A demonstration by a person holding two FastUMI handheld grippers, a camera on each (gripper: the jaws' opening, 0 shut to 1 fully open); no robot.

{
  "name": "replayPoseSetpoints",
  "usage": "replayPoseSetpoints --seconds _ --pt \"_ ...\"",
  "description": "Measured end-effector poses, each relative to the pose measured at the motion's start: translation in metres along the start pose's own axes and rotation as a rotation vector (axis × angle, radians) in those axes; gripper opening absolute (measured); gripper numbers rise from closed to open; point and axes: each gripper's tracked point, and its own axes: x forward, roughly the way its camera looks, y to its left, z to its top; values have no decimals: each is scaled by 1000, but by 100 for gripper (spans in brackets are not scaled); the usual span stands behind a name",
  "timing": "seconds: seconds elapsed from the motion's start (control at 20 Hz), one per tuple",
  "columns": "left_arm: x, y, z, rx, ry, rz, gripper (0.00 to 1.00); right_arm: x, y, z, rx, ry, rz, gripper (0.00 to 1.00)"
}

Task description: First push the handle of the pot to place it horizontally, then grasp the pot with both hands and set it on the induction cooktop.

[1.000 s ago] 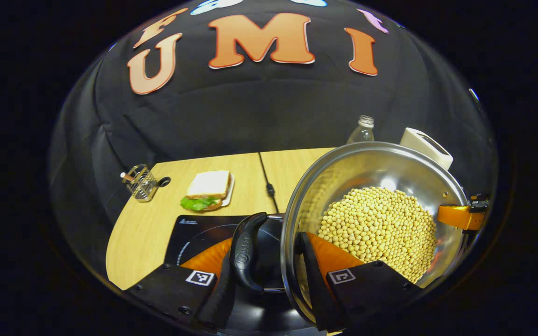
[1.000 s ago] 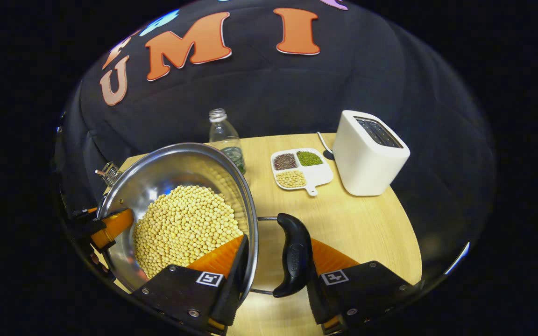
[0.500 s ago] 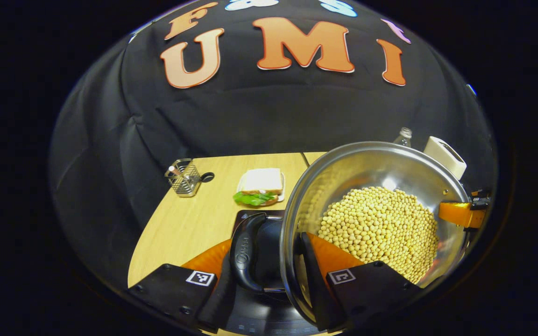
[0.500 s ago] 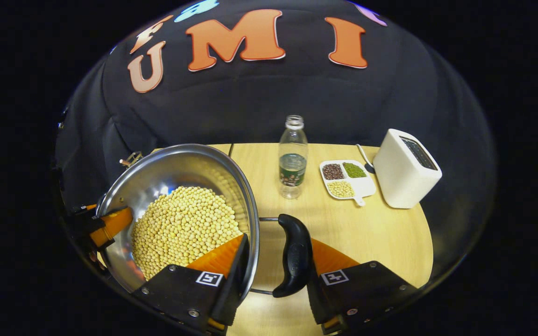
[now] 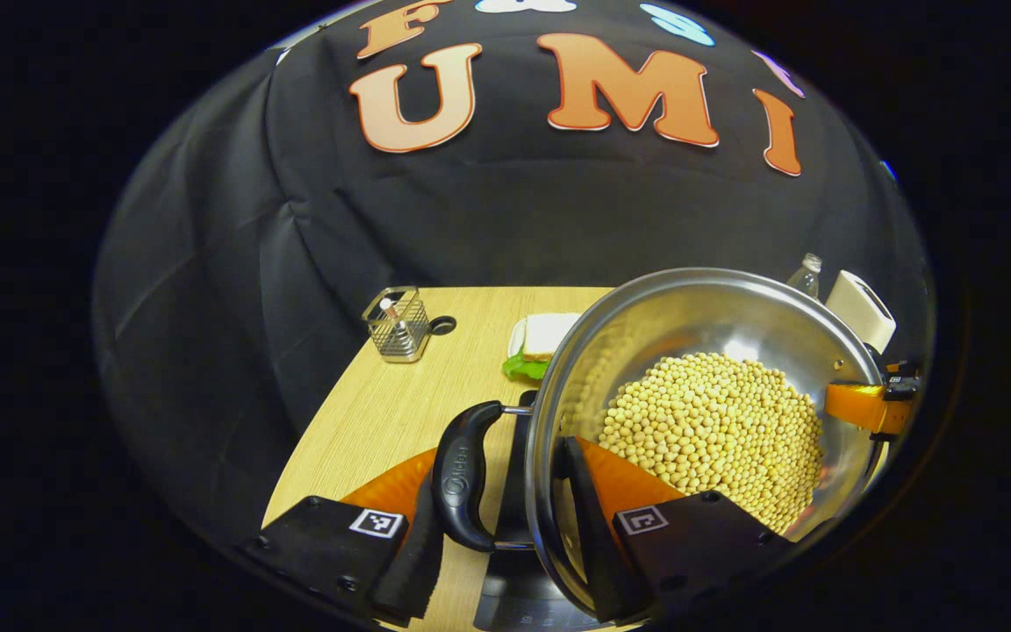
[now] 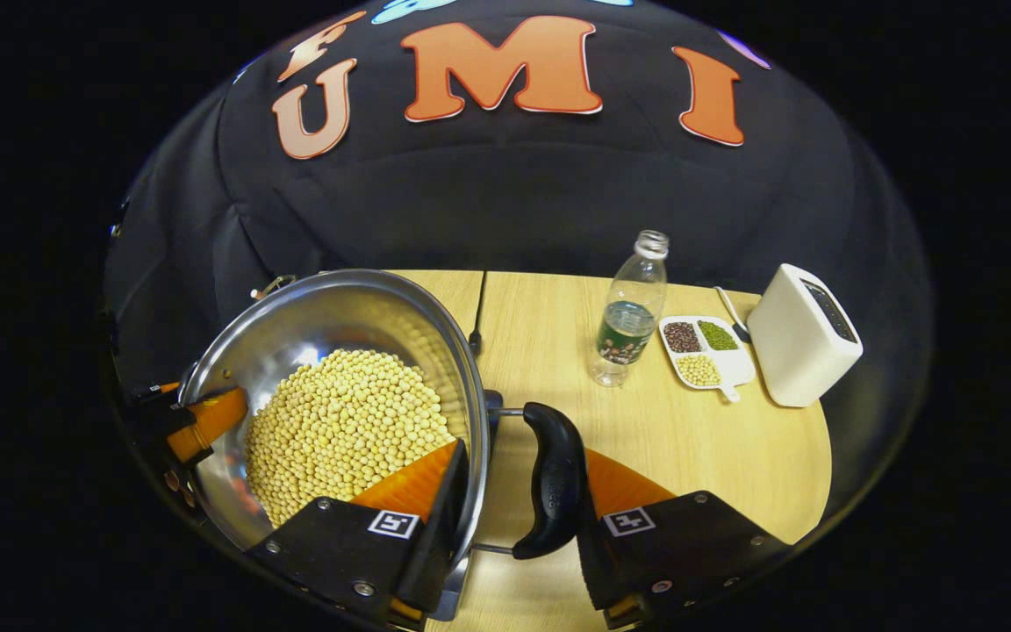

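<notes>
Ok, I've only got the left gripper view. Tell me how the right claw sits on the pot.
Observer: The right claw straddles the pot at its rim: one finger inside by the soybeans, the other outside against the black handle.
Operator: Now tell me what lies on the table past that handle.
Observer: A white divided dish with three kinds of beans, each in its own compartment.
Operator: Place it against the bottle and the toaster.
Observer: The dish lies between them: the clear bottle stands upright on its pot side, the white toaster on its far side.
</notes>
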Motion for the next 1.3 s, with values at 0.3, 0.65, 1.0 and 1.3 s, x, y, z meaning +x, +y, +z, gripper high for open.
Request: replayPoseSetpoints --seconds 0.3,0.65,1.0,1.3 --pt "19 16 -20 -20 32 18 72 -5 -8 6 -7 29 10 62" --pt "28 15 -33 -35 54 17 74 -2 -5 1 2 53 6 62" --pt "30 17 -27 -50 79 13 75 -12 -9 8 31 94 0 62" --pt "27 19 -26 19 40 53 86 -17 -9 9 -15 72 8 83"
